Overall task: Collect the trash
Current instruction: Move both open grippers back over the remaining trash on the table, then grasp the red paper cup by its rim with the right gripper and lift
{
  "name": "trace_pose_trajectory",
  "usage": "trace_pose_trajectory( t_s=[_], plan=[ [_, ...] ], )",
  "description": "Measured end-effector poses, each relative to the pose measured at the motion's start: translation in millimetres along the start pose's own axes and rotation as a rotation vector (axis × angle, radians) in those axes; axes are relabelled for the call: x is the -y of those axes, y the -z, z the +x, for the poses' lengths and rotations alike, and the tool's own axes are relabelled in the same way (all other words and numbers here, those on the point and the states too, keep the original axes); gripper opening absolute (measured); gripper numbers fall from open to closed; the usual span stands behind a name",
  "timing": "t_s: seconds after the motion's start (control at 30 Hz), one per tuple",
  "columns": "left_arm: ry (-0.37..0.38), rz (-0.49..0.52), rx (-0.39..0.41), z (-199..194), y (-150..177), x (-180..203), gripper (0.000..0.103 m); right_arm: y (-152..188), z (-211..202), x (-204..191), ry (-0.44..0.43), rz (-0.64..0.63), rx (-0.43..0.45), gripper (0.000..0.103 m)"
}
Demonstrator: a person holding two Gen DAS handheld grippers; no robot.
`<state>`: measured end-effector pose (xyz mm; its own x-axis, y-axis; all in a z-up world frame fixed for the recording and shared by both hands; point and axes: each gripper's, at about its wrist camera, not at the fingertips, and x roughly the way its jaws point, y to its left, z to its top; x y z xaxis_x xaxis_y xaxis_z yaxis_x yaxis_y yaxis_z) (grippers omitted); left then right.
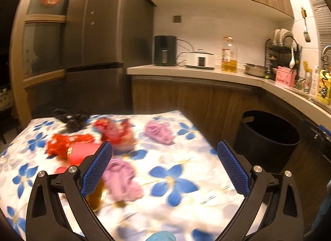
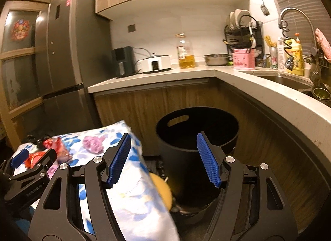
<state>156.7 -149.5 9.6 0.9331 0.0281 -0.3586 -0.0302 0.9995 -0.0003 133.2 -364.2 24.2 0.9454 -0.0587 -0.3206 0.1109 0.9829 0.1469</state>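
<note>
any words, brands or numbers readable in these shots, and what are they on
Nothing reads cleanly.
Black left gripper: small white print on its body, too blurred to quote.
Grey fridge: red and white sticker near the top, unreadable.
Clear oil bottle: label text too small.
Pink box: dark print, blurred.
Yellow detergent bottle: label unreadable.
White cooker: dark panel, no digits legible.
</note>
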Motion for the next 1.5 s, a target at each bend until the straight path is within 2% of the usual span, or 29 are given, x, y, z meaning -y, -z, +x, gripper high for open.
trace_pose_trajectory(
  t_s=[0.33,0.53,0.83,1.0,1.07,1.17,1.23,1.3,1.37,1.5],
  plan=[
    [-0.106,-0.052,-0.016,-23.7,23.6,-70.8,0.097,27.7,-13.0,-65.1,-0.125,-0.051,-0.038,0.066],
    [-0.182,-0.079,-0.02,-38.6,35.5,-114.1,0.097,56.9,-13.0,-114.3,-0.256,-0.092,-0.104,0.066],
    [-0.292,-0.152,0.001,-59.4,46.6,-170.9,0.097,99.3,-1.5,-200.7,-0.509,-0.159,-0.207,0.064],
    [-0.323,-0.165,-0.004,-62.1,48.7,-187.3,0.097,109.9,13.7,-227.4,-0.59,-0.15,-0.268,0.056],
    [-0.331,-0.166,-0.007,-62.0,49.0,-192.8,0.097,113.6,21.1,-235.2,-0.606,-0.145,-0.298,0.046],
    [-0.336,-0.172,-0.01,-62.7,50.8,-198.2,0.097,118.4,29.7,-244.0,-0.625,-0.144,-0.327,0.041],
    [-0.337,-0.178,-0.015,-61.8,51.5,-201.4,0.097,119.9,32.8,-248.4,-0.639,-0.146,-0.337,0.039],
    [-0.337,-0.181,-0.016,-60.7,53.0,-204.7,0.097,121.0,37.1,-253.1,-0.654,-0.153,-0.346,0.034],
    [-0.336,-0.179,-0.021,-59.0,53.6,-206.3,0.097,122.5,39.1,-257.6,-0.669,-0.161,-0.356,0.023],
    [-0.341,-0.178,-0.027,-57.3,54.1,-208.3,0.097,123.0,35.3,-262.2,-0.697,-0.182,-0.346,0.014]
  ],
)
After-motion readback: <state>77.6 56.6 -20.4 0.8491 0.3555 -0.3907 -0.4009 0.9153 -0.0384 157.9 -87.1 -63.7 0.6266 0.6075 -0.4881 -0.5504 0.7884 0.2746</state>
